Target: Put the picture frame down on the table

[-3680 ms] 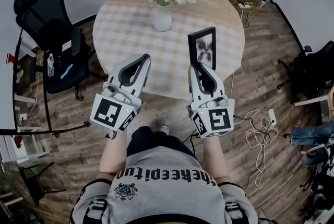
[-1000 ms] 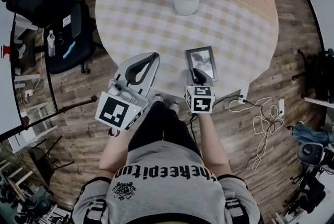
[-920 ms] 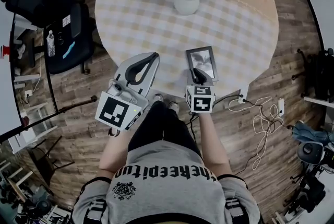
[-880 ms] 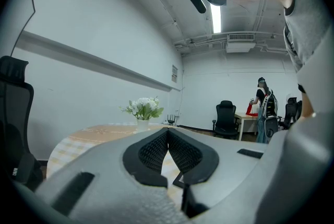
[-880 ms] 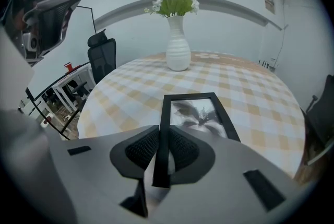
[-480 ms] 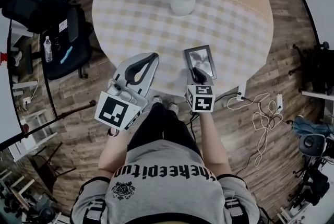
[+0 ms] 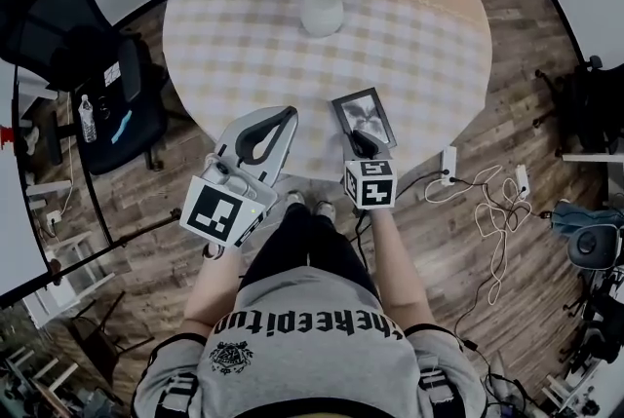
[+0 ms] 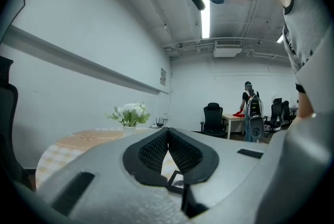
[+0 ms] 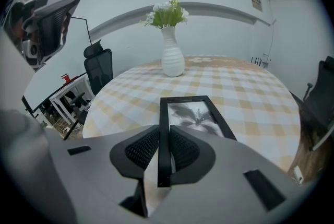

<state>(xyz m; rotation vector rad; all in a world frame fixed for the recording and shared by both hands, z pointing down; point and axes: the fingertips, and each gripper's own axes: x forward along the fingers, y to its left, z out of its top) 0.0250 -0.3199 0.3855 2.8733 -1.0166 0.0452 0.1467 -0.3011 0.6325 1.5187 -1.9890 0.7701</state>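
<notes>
— Right gripper (image 9: 164,137) first: gripping anything?
— Clamped tight on the picture frame (image 9: 190,113). Pads (image 9: 141,147) pressed to either side of its left black rail, down near the close corner.
— And where exactly, that frame?
— Straight ahead of those jaws, picture side up, apparently lying flat on the round, check-clothed table (image 9: 250,97), just inside the near edge. Grey-toned picture under the glass, too soft to name.
— Anything beyond it?
— Farther ahead of the same jaws, well apart from the frame: a white vase (image 9: 172,61) of white flowers (image 9: 167,13), upright, about mid-table. Off to the left, past the table's rim, a black office chair (image 9: 102,74).
— Now the left gripper (image 8: 167,132): open or closed?
— Closed at the tips, the two sides touching, holding nothing. Only a narrow wedge of gap behind the contact.
— Placed where?
— Just left of the right gripper, held up off the table by its near rim, clear of the frame. Aimed across the cloth, with the flowers ahead and to the left.
— Around the two of them?
— Wooden floor (image 7: 526,95) below and behind. To the right of the right gripper, loose cables (image 7: 487,231) on the boards. Far ahead of the left gripper, a person (image 8: 250,108) standing at the far end of the room.
</notes>
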